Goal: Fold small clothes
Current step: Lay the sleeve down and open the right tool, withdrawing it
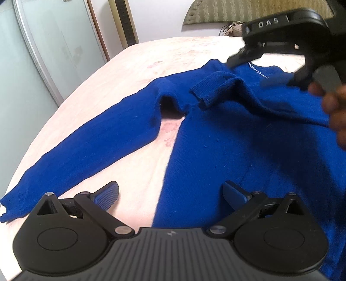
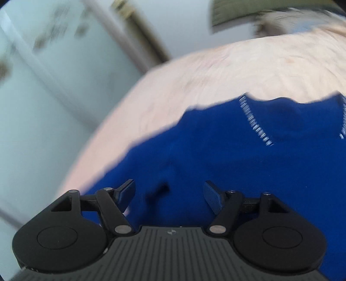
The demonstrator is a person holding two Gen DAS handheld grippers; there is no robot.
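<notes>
Blue sweater flat on pale bed. One sleeve already folded across chest below collar; other sleeve stretched out from body, unfolded. Left gripper spread, empty, near hem. Right gripper spread, empty, above chest.

This looks like a bedroom in a home. A wide bed with a pale pink sheet fills the middle. A greenish pillow lies at its far end. Beside the bed stands a tall wardrobe with frosted glass doors. A white wall is behind. A small blue sweater lies spread on the sheet.
</notes>
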